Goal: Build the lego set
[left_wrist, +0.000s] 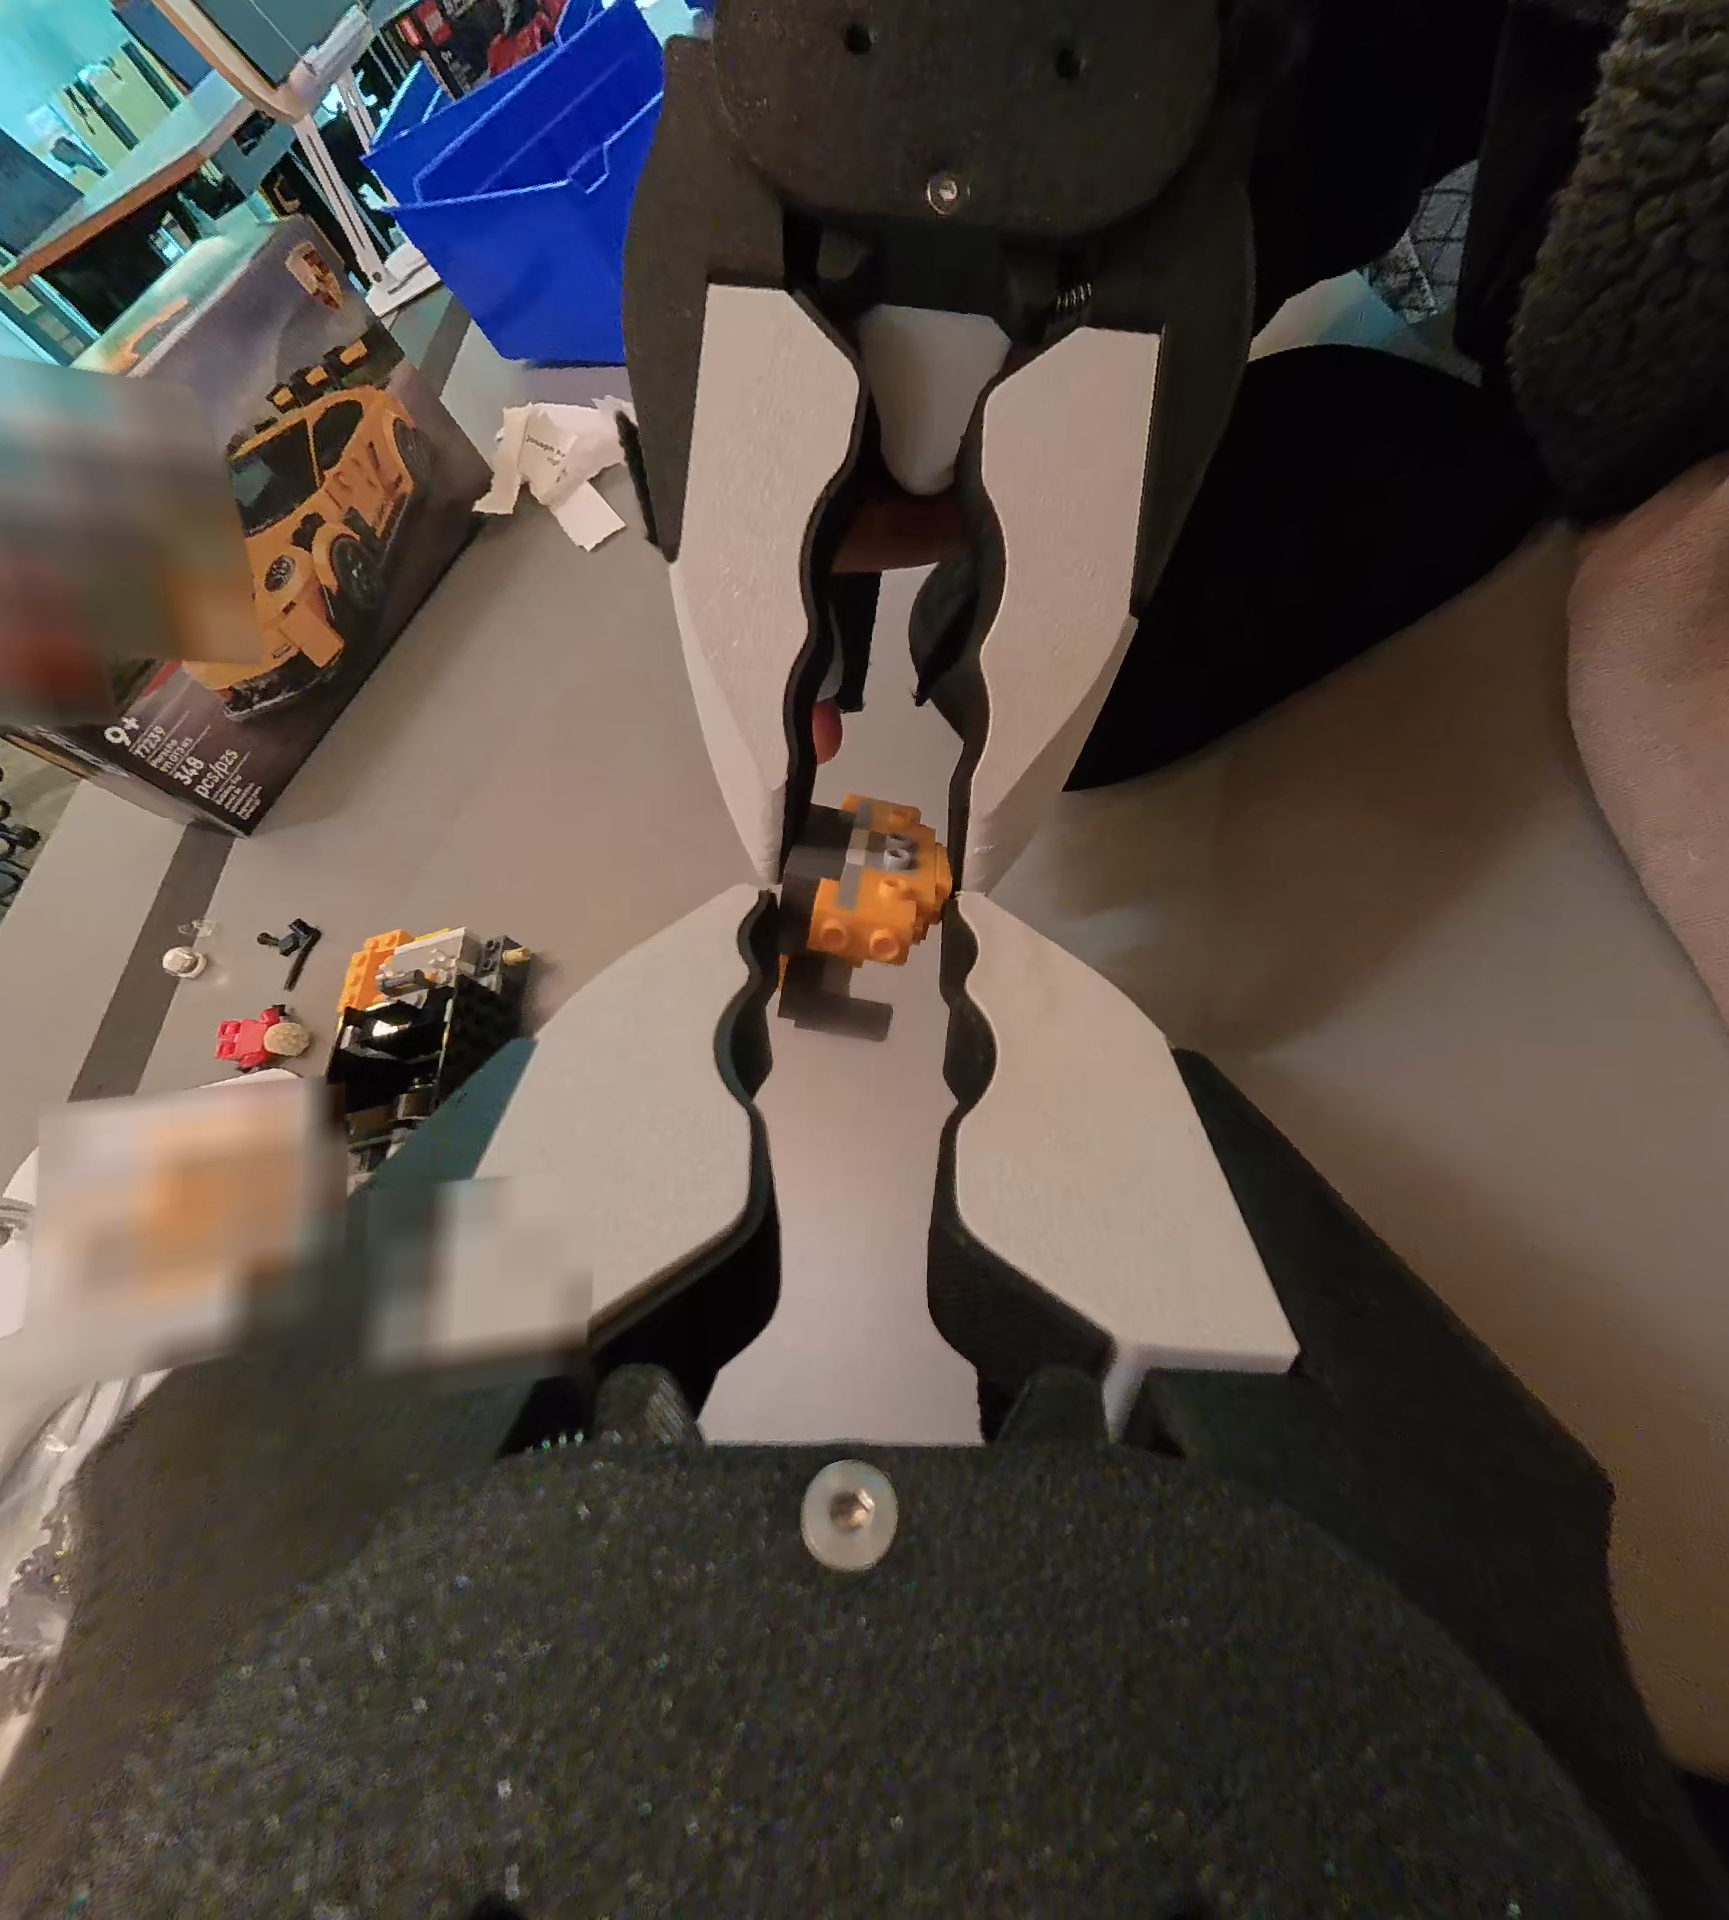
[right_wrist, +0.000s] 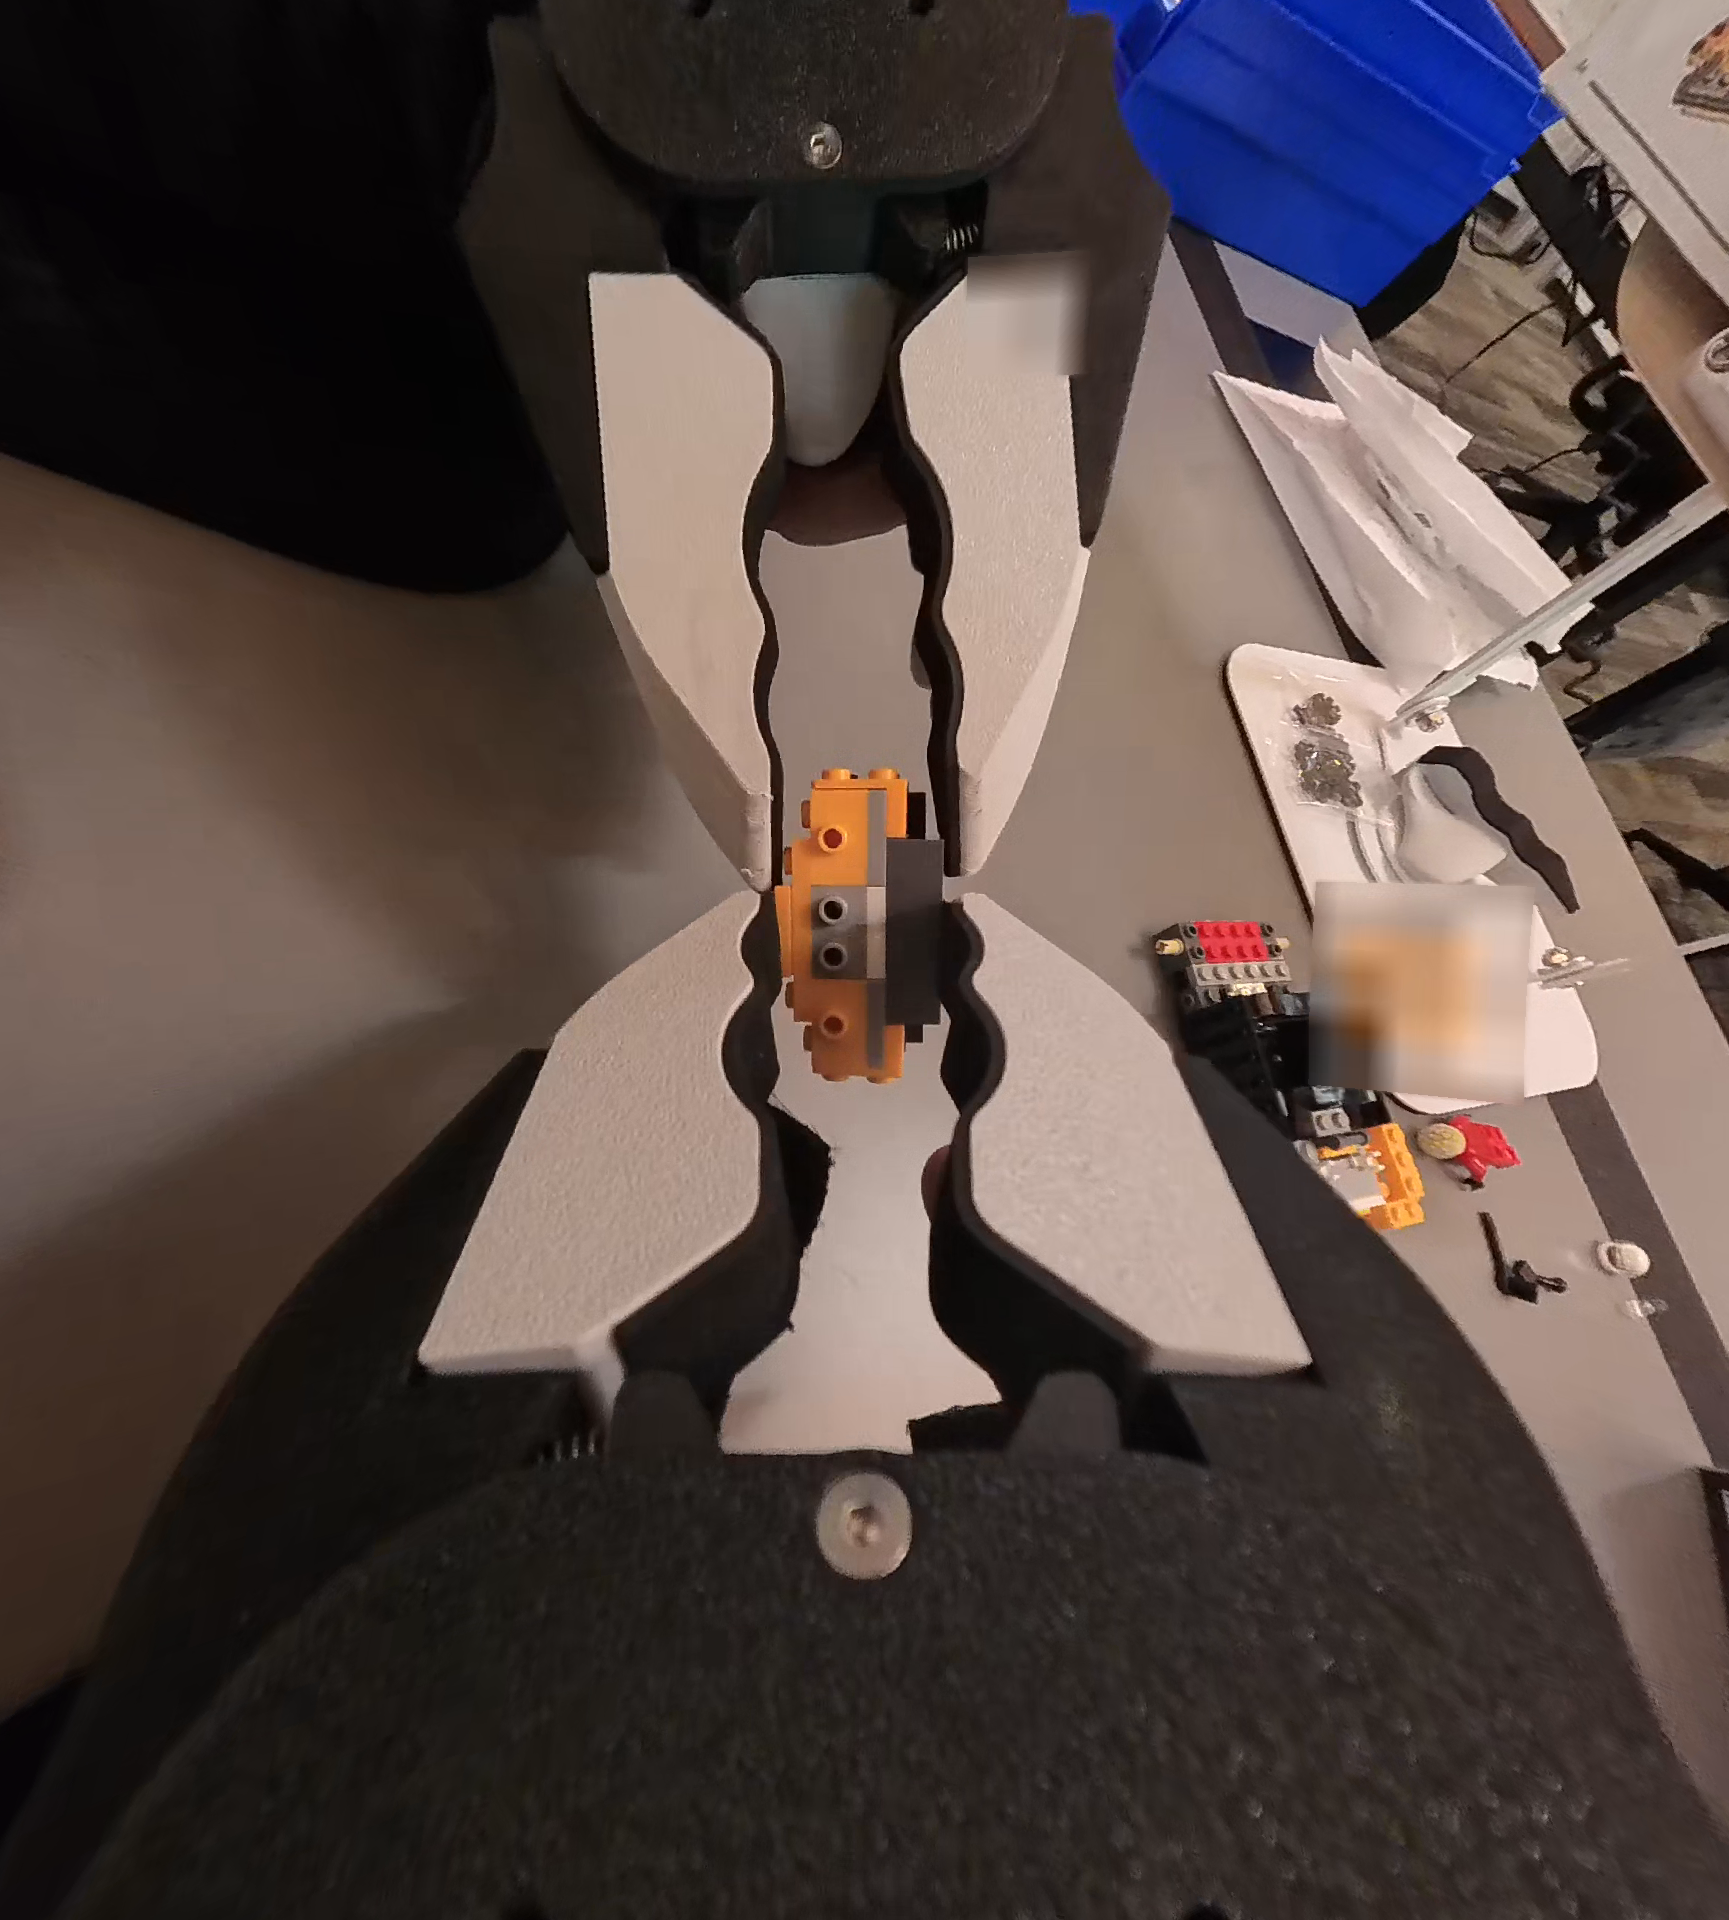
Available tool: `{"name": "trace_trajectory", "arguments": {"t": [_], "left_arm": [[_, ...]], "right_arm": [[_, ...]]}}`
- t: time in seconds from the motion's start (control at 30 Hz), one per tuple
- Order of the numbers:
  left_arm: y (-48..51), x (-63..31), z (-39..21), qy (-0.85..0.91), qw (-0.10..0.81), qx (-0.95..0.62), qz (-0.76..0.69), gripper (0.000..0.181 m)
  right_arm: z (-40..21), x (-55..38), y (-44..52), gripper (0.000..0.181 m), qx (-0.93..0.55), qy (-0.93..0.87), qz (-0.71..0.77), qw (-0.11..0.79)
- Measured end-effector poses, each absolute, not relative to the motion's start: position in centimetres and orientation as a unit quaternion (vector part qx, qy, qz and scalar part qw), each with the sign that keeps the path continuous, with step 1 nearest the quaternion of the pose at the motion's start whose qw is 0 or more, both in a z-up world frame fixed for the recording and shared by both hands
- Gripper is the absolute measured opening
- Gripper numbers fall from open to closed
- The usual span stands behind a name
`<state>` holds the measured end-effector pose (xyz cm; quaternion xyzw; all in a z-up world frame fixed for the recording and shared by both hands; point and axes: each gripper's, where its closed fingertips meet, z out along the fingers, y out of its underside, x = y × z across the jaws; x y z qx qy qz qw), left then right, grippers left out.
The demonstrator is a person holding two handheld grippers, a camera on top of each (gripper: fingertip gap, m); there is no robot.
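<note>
A small orange, black and grey lego sub-assembly (left_wrist: 870,894) hangs above the grey table (left_wrist: 548,748), between two grippers that face each other tip to tip. My left gripper (left_wrist: 860,920) comes from the bottom of the left wrist view and is shut on it. My right gripper (left_wrist: 875,862) comes from the top and grips the same piece. In the right wrist view the sub-assembly (right_wrist: 855,935) shows its orange studs and a black plate. There my right gripper (right_wrist: 860,914) is below and the left gripper (right_wrist: 860,847) above.
A partly built black and orange car chassis (left_wrist: 434,1008) (right_wrist: 1255,1008), a red piece (left_wrist: 252,1039) and small black and clear parts (right_wrist: 1514,1268) lie on the table. The lego box (left_wrist: 320,540), a blue bin (left_wrist: 527,208), torn paper bags (right_wrist: 1390,520) and a white tray (right_wrist: 1265,707) stand around. Only a small space, under 4 cm, lies between the two pairs of fingers.
</note>
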<state>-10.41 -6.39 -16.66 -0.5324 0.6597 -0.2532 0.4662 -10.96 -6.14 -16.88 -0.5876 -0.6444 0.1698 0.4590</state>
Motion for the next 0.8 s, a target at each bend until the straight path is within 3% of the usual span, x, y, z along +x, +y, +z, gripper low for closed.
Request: {"name": "trace_trajectory", "arguments": {"t": [0.47, 0.8], "left_arm": [[-6.5, -10.4, -17.2, 0.654, 0.442, -0.548, -0.276, 0.029], [-7.7, -10.2, -16.6, 0.636, 0.414, -0.552, -0.346, 0.028]], "right_arm": [[-17.6, -11.0, -6.2, 0.031, -0.604, -0.62, 0.206, 0.457], [-17.1, -10.7, -7.5, 0.031, -0.626, -0.614, 0.292, 0.382]]}}
